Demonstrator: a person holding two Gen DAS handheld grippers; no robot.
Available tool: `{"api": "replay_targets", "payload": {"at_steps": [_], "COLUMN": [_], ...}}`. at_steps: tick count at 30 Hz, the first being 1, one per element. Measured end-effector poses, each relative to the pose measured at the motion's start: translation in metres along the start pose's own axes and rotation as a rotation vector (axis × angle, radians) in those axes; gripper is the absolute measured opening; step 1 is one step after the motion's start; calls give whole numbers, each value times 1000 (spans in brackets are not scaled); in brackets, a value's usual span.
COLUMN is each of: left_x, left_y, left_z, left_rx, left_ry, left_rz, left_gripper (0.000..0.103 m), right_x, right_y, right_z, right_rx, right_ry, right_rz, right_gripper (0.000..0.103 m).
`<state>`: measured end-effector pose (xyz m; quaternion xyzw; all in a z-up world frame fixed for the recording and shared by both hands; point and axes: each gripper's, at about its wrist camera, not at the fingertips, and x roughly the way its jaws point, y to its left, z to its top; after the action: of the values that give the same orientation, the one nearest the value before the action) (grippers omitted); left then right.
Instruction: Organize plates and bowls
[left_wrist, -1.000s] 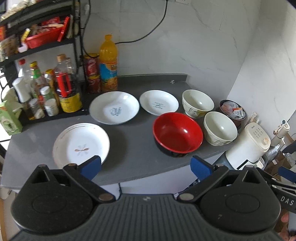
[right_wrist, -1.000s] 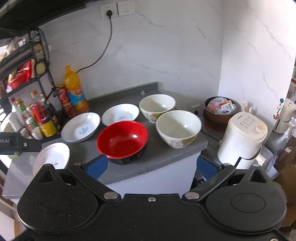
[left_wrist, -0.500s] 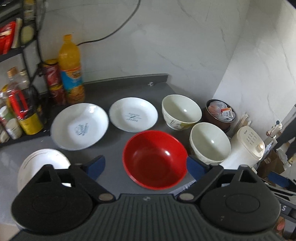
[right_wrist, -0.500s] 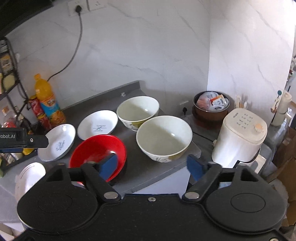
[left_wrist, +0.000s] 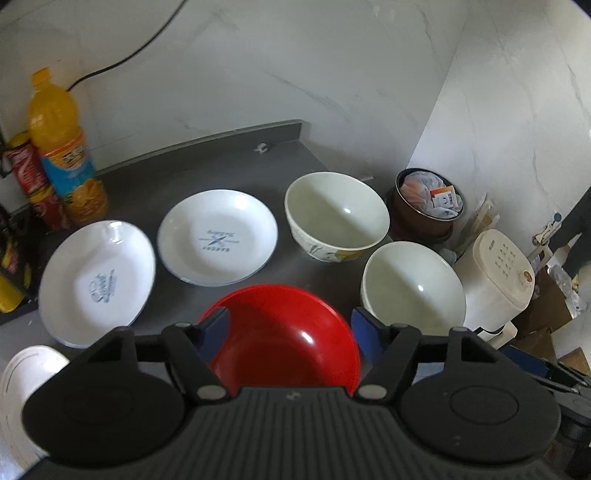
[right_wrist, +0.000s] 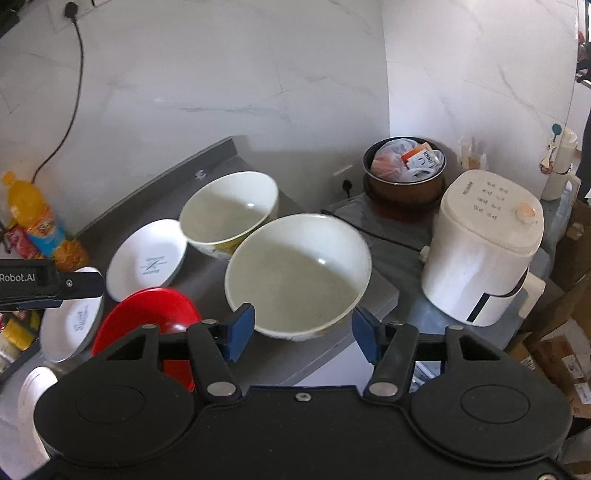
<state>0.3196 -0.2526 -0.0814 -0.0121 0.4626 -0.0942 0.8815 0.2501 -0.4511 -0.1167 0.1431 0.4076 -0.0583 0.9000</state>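
Six pieces of crockery sit on the dark grey stone tabletop (left_wrist: 229, 166), and the glossy red round bowl (left_wrist: 284, 336) serves as the landmark, close to the tabletop's front edge. Beyond the red bowl lies a small white shallow plate with a dark printed mark (left_wrist: 218, 236), apart from it by a strip of bare grey surface. Left of the red bowl is a larger white plate with blue lettering (left_wrist: 96, 280), and further left, at the front edge, a third white plate (left_wrist: 22, 373) shows only in part. Right of the red bowl stands a cream ceramic bowl (right_wrist: 299, 273) close to the tabletop's front corner; behind that, near the marble wall, is a second cream bowl with a leaf pattern (left_wrist: 336, 214). The left gripper (left_wrist: 290, 326) hangs over the red bowl with jaws wide, holding nothing. The right gripper (right_wrist: 303, 328) hovers at the near rim of the cream bowl, jaws likewise wide and empty. Past the tabletop's right edge, on a lower surface, stand a white electric cooker (right_wrist: 484, 243) and a brown pot stuffed with packets (right_wrist: 404, 173). Only the right wrist view shows the wall socket (right_wrist: 70, 7); an orange drink bottle (left_wrist: 61, 147) stands far left of the red bowl.
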Motion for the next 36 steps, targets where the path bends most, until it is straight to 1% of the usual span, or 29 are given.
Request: {"api": "replay_targets", "payload": {"at_steps": [2,4,6,7,10,12,15,23,27,32,36], "left_x": [10,22,33,38,52,61,75,115,135,153,163], "left_y": [-5,-10,-13,-14,-21,-27,-36,-56,-63,-66,-66], "left_z": [5,10,14,16,21,24,29,37,35,33,32], "left_rx": [17,30,29,31,47,57,73,91,108,110,106], "left_ry": [11,30,51,58,74,83,97,148,175,207,224], "left_rz": [-5,-9,-15,-21,-29,-31,-43,-58,-65,-62,-67], "left_gripper": [69,61,58,54,52,50,46,38,35,30,28], "right_x": [8,16,24,27,39,45,55,78,90,100,106], "right_y": [-2,-5,-8,-11,-19,-24,-29,-39,-42,-41,-39], "right_z": [3,6,8,9,10,11,11,11,10,9,8], "right_rx": [10,18,28,37,75,88,103,124,133,113,108], "right_ry": [6,19,27,31,51,61,78,107,128,142,156], "right_rz": [-3,-10,-22,-27,-37,-46,-48,-58,-52,-54,-50], "right_gripper": [57,53,51,50,50,45,40,38,33,32,31]}}
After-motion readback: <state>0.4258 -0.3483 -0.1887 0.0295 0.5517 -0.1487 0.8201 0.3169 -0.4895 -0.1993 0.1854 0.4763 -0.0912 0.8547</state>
